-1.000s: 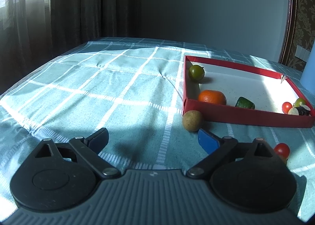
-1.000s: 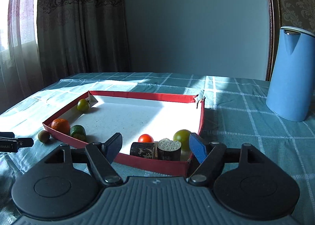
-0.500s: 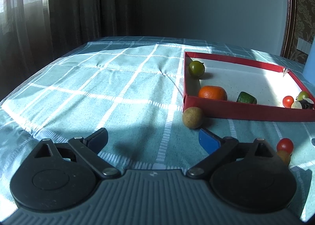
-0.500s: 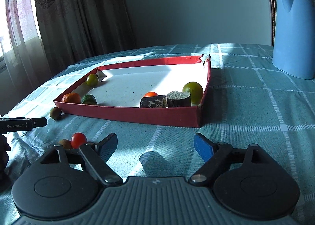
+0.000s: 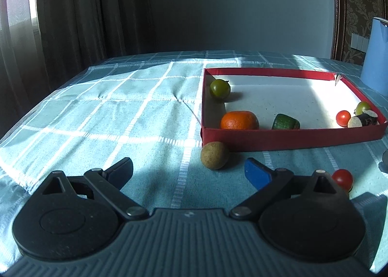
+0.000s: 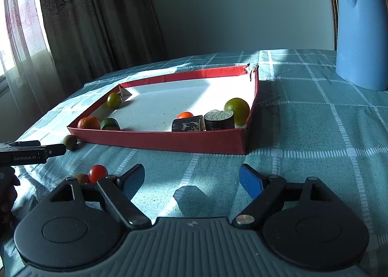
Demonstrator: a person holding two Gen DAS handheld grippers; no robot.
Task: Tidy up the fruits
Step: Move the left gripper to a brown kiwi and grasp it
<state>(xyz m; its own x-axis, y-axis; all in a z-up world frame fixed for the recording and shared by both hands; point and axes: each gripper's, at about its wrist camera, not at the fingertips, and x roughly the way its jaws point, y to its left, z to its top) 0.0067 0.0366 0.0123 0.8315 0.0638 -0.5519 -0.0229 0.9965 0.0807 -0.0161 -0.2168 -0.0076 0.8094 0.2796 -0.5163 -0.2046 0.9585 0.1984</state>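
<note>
A red-walled tray [image 5: 291,137] [image 6: 169,141] holds an orange [image 5: 238,120], a green fruit [image 5: 220,88], a green chunk [image 5: 285,122], a small tomato [image 5: 343,118] and dark cut pieces [image 6: 189,124]. A brown round fruit [image 5: 214,155] [image 6: 70,142] lies on the cloth just outside the tray's near left corner. A red tomato [image 5: 342,178] [image 6: 97,173] lies loose on the cloth. My left gripper [image 5: 189,170] is open and empty, just short of the brown fruit. My right gripper [image 6: 191,177] is open and empty over bare cloth in front of the tray.
A blue kettle [image 6: 361,32] stands at the back right. A small orange-brown fruit [image 6: 82,178] lies next to the loose tomato. Curtains hang behind the table on the left. The checked teal cloth [image 5: 97,112] covers the table.
My right gripper has drawn back from the tray and swung left, so the loose tomato has come into its view. My left gripper has shifted slightly towards the brown fruit.
</note>
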